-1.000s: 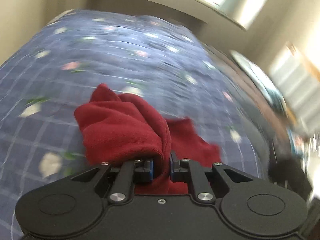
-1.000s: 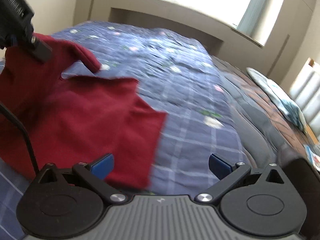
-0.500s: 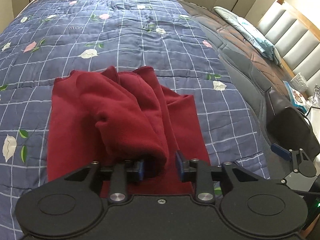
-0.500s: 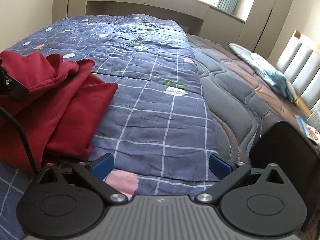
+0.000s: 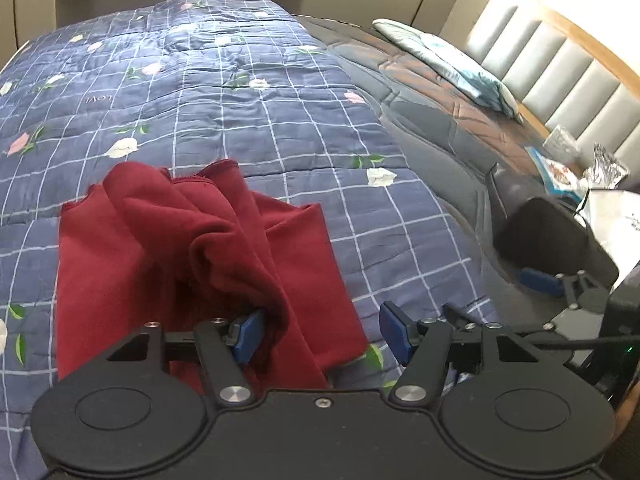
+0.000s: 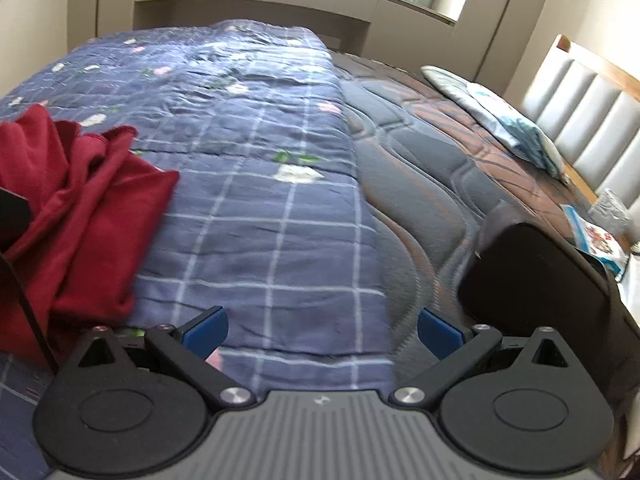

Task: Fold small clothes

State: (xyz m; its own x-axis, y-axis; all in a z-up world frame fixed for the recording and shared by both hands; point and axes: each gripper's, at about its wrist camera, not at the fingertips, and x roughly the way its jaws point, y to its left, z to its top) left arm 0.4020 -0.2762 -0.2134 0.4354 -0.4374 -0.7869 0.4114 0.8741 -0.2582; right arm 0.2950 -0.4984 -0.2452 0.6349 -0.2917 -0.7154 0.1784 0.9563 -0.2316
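Observation:
A dark red garment (image 5: 192,248) lies loosely folded and bunched on the blue checked floral quilt (image 5: 240,92). My left gripper (image 5: 322,336) is open just above the garment's near edge; a fold of cloth drapes between its jaws against the left finger (image 5: 248,334), not pinched. My right gripper (image 6: 322,330) is open and empty over bare quilt, to the right of the garment (image 6: 76,208). It also shows in the left wrist view (image 5: 560,288), low at the right.
The quilt (image 6: 248,128) covers the left of the bed; a grey-brown mattress (image 6: 440,152) shows to the right. A light blue pillow (image 5: 448,60) lies by the padded headboard (image 5: 560,68). A black object (image 6: 536,280) and packets (image 5: 560,168) sit at right.
My left gripper has opened and let go of the red garment, which now rests on the quilt. My right gripper stayed open and shifted right, away from the garment.

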